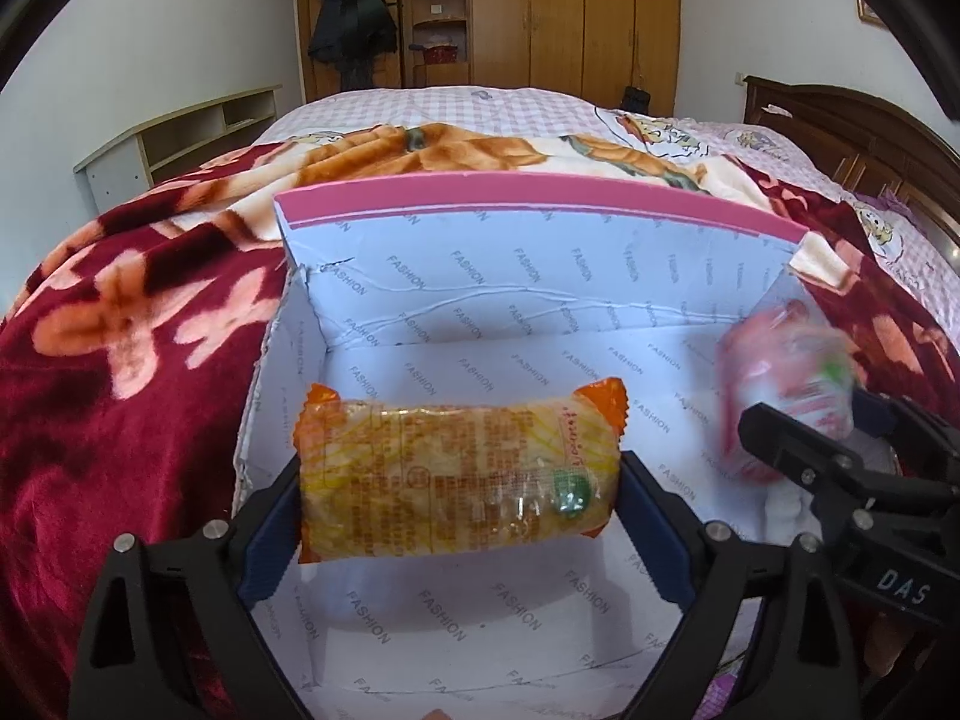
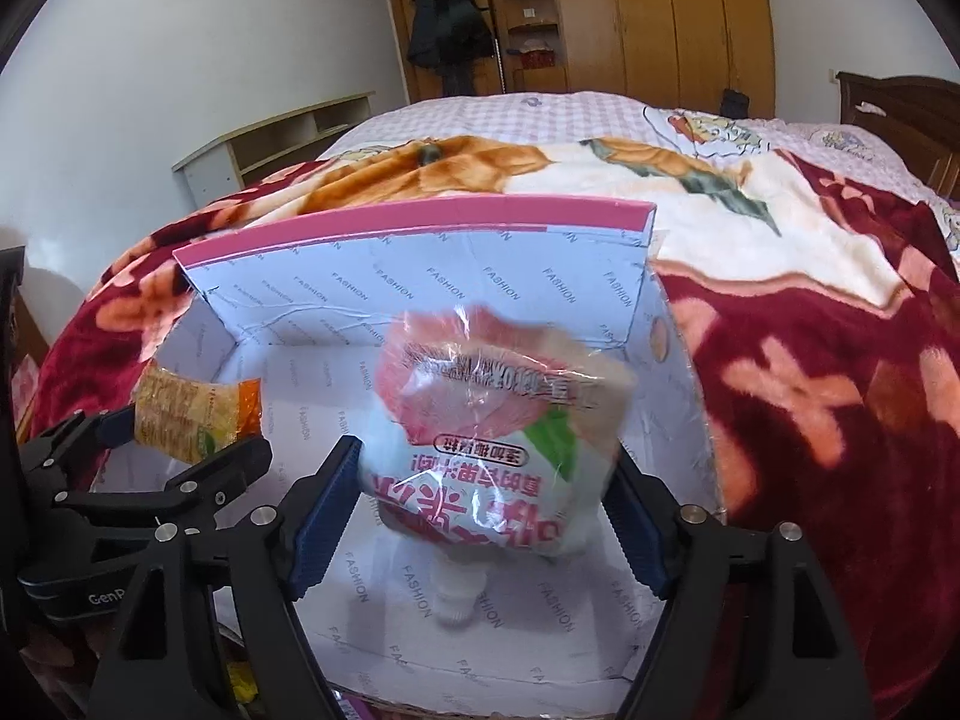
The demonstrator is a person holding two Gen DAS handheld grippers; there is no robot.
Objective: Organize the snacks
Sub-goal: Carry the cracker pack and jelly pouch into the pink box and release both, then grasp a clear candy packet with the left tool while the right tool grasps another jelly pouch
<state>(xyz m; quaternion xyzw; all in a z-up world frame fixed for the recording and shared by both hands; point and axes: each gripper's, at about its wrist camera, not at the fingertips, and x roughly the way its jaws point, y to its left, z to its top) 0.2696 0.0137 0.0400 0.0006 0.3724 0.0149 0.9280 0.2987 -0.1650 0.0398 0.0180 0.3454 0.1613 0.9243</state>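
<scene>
Open white "FASHION"-print cardboard box [image 1: 456, 312] w/ pink rim sits on red floral fleece blanket [image 1: 120, 330] on bed; wooden wardrobe [image 1: 576, 12] behind. Left gripper [image 1: 462, 516] wide around yellow-orange snack pack [image 1: 459, 474]; right gripper [image 2: 486, 510] wide around blurred pink-white snack bag [image 2: 498, 432], both over box.

Centre frame, the box [image 1: 480, 312] is pale blue with grey repeated lettering and a pink rim. One snack pack [image 1: 459, 474] is yellow-orange, the other [image 2: 498, 438] white, pink and green. The blanket [image 1: 120, 360] is dark red with peach flowers.
</scene>
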